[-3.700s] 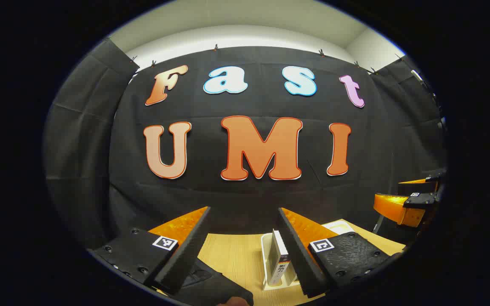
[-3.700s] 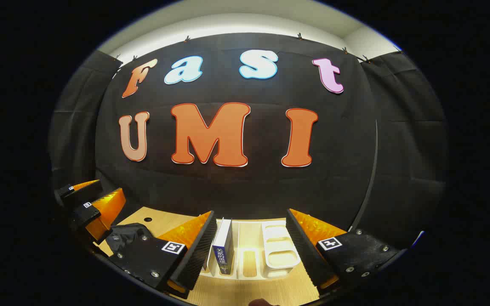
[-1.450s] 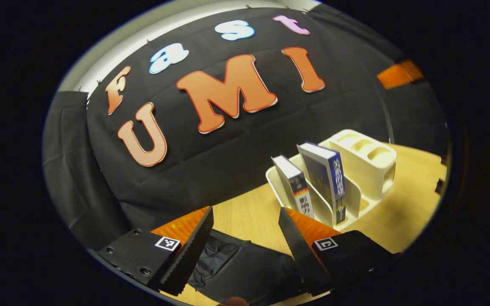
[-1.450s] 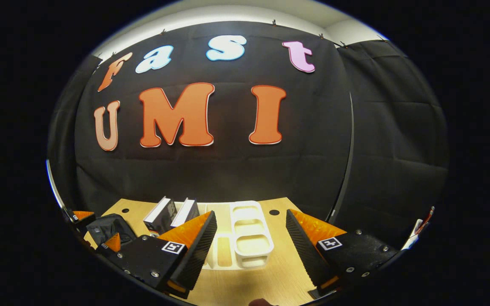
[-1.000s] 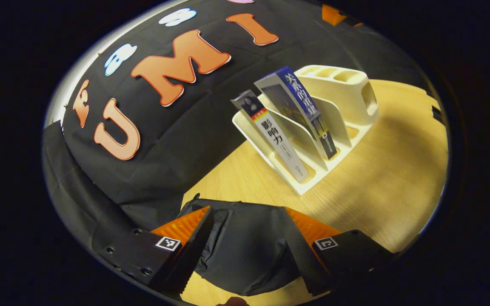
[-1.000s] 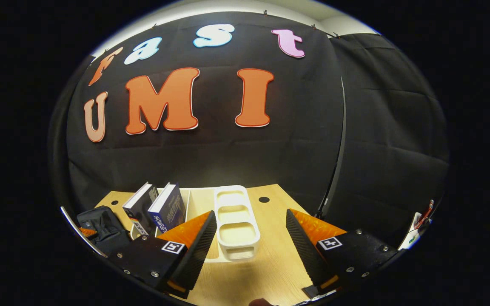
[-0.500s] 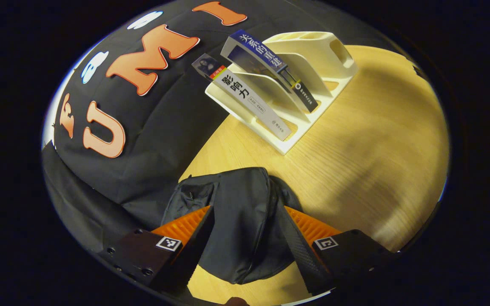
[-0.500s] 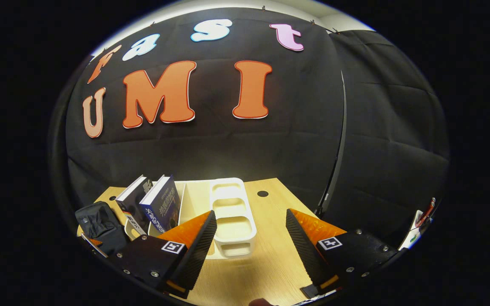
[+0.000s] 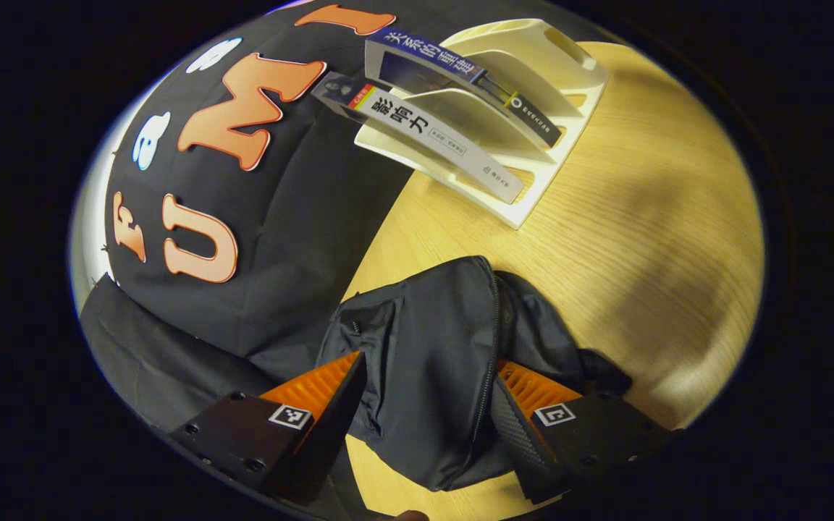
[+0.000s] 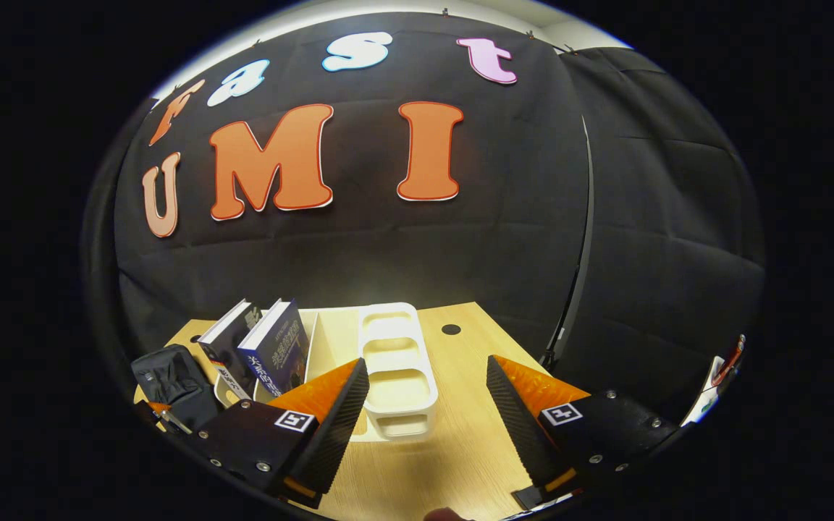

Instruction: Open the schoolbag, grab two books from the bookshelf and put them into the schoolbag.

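The black schoolbag (image 9: 439, 347) lies on the wooden table, its zipper (image 9: 491, 340) running down the middle and looking shut. My left gripper (image 9: 426, 360) is open just above it, one finger on each side of the bag's near part. Beyond it the white bookshelf (image 9: 569, 108) holds two leaning books, a white-spined one (image 9: 439, 141) and a blue-spined one (image 9: 460, 69). In the right gripper view my right gripper (image 10: 426, 364) is open over the table with nothing between its fingers. Ahead of it stand the bookshelf (image 10: 397, 362), the blue book (image 10: 279, 347), the other book (image 10: 229, 344) and the bag (image 10: 171, 380).
The wooden table (image 9: 641, 246) stretches to the right of the bag and bookshelf. The shelf's right part is a pen holder (image 10: 392, 340) with open compartments. A small round hole (image 10: 451, 329) sits in the tabletop near the back. Black cloth walls close off the back and sides.
My left gripper has tipped down and moved in over the schoolbag, which now sits between its open fingers. The right gripper has dipped slightly and hardly moved in the last half second.
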`<state>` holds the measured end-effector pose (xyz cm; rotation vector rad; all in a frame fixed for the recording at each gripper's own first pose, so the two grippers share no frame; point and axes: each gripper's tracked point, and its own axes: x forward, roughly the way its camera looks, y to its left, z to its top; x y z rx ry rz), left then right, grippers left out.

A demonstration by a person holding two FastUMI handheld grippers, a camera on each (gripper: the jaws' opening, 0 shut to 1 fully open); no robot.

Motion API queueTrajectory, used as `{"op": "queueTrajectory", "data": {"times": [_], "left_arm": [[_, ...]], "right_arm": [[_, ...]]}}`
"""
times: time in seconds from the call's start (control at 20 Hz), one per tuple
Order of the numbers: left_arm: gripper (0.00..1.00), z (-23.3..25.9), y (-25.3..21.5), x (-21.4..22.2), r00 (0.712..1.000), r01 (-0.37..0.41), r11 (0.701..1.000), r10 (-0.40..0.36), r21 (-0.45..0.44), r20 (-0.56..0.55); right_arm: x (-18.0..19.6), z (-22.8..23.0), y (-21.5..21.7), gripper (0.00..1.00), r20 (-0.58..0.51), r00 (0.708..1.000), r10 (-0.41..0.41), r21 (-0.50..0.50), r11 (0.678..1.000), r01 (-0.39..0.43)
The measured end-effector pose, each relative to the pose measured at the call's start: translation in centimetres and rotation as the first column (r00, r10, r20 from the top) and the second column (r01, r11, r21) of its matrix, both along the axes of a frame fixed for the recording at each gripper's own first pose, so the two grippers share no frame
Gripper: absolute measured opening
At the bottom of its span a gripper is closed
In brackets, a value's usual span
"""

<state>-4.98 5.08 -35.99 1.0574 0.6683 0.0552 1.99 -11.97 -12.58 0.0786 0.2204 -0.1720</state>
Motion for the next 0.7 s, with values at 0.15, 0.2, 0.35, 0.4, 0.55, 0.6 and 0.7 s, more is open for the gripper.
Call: {"op": "queueTrajectory", "data": {"times": [0.15, 0.2, 0.35, 0.4, 0.55, 0.6, 0.7], "left_arm": [[0.93, -0.9, 0.7, 1.0, 0.999, -0.02, 1.0, 0.02, -0.003, -0.028], [0.9, -0.9, 0.7, 0.9, 0.999, -0.027, 1.0, 0.027, -0.01, -0.042], [0.62, -0.3, 0.5, 0.5, 0.995, -0.052, 0.997, 0.047, -0.062, -0.083], [0.49, 0.0, 0.3, 0.5, 0.994, -0.067, 0.993, 0.058, -0.095, -0.097], [0.17, 0.9, 0.4, 0.3, 0.983, -0.12, 0.978, 0.092, -0.17, -0.159], [0.1, 1.5, 0.6, 0.3, 0.98, -0.129, 0.973, 0.096, -0.189, -0.173], [0.1, 2.4, 0.9, 0.4, 0.977, -0.14, 0.963, 0.097, -0.228, -0.192]], "right_arm": [[0.0, 0.2, -0.1, 0.98, 0.004, 1.0, -0.001, -0.001, 1.0, 0.001], [0.0, 0.3, -0.3, 0.98, 0.005, 1.0, -0.002, -0.001, 1.0, 0.002], [0.3, 0.5, -1.0, 0.98, 0.009, 1.0, -0.001, 0.005, 1.0, 0.0], [0.4, 0.5, -1.1, 0.98, 0.009, 1.0, 0.004, 0.008, 1.0, -0.004], [0.7, 0.8, -0.8, 0.98, 0.01, 0.999, 0.035, 0.012, 0.999, -0.035], [0.9, 0.9, -0.6, 0.98, 0.011, 0.999, 0.053, 0.011, 0.999, -0.053], [1.2, 1.2, 0.0, 0.98, 0.009, 0.996, 0.087, 0.0, 0.996, -0.087]]}}
